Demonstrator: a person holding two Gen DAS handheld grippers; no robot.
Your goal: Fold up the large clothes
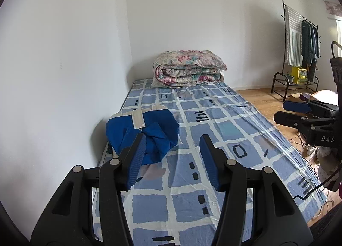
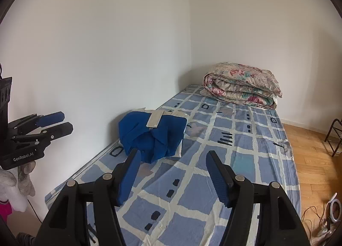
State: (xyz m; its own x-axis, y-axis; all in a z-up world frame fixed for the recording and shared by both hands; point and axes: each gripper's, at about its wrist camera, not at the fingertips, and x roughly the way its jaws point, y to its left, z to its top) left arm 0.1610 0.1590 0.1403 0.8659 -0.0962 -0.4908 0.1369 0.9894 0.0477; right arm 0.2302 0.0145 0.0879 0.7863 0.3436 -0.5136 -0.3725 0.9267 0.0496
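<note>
A blue garment with beige trim (image 1: 147, 132) lies folded in a compact bundle on the bed near the wall; it also shows in the right wrist view (image 2: 152, 137). My left gripper (image 1: 173, 139) is open and empty, held above the bed just in front of the bundle. My right gripper (image 2: 172, 154) is open and empty, also above the bed, short of the bundle. The right gripper shows at the right edge of the left wrist view (image 1: 297, 113), and the left gripper at the left edge of the right wrist view (image 2: 57, 123).
The bed (image 1: 213, 182) has a blue checked sheet. A folded floral quilt (image 1: 188, 68) lies at its far end. A clothes rack (image 1: 301, 45) with hanging clothes stands on the wooden floor at right. Cables and boxes (image 1: 307, 96) lie on the floor.
</note>
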